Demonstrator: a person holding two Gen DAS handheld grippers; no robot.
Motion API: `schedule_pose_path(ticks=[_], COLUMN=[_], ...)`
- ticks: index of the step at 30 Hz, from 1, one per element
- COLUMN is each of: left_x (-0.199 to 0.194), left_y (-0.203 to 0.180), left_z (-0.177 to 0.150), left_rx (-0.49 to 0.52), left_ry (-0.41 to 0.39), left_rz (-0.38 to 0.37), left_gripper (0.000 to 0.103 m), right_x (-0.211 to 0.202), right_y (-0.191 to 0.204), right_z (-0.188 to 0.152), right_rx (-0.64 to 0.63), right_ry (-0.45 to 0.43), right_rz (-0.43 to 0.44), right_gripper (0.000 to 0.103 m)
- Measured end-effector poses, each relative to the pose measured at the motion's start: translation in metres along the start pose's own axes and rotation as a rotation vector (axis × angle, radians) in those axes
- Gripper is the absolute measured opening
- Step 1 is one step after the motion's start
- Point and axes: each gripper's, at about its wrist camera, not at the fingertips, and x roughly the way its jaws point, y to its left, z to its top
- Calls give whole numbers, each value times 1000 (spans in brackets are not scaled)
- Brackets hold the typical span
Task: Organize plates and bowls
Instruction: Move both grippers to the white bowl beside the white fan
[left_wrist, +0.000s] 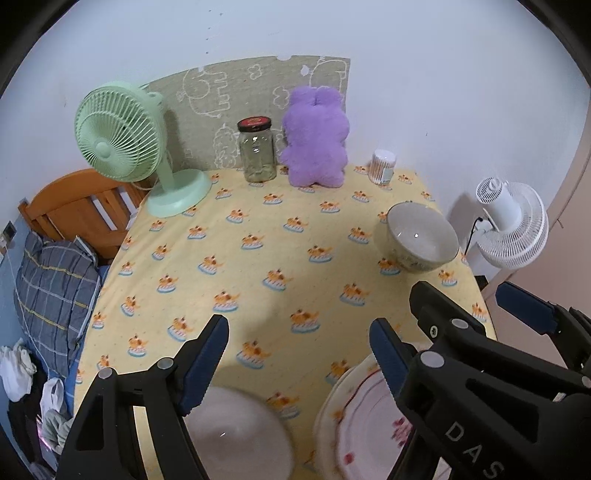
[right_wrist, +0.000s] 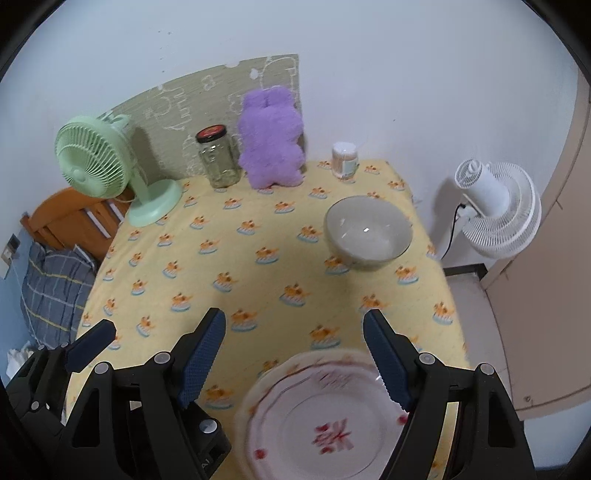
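Note:
A grey bowl (left_wrist: 423, 236) stands upright near the table's right edge; it also shows in the right wrist view (right_wrist: 368, 230). A white plate with red flowers (right_wrist: 325, 417) lies at the front edge, below my open right gripper (right_wrist: 295, 354); it shows in the left wrist view (left_wrist: 365, 417) too. A blurred white upturned bowl (left_wrist: 236, 432) sits at the front, under my open left gripper (left_wrist: 299, 354). Both grippers hover above the table and hold nothing. The right gripper (left_wrist: 461, 306) appears beside the left one.
On the yellow tablecloth (left_wrist: 258, 266) at the back stand a green fan (left_wrist: 122, 147), a glass jar (left_wrist: 256, 149), a purple plush toy (left_wrist: 316, 136) and a cotton-swab tub (left_wrist: 383, 166). A white fan (left_wrist: 513, 221) stands off the right side. A bed (left_wrist: 55, 280) is at the left.

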Motion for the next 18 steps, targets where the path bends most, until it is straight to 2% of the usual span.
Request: schedule_pose_path(ticks=[6,18], left_x=[22,80], left_y=[-39,-107], left_z=[19,58], left_rx=[-7,-11], left_ry=[-25,-38], left_rz=[23,52], left_gripper=[79,69], right_x=[19,73], right_y=[-38,-115], right_z=[23,65], right_rx=[-10,1], right_ry=[-19,-29], right_rz=[-1,-19], right_gripper=[80,80])
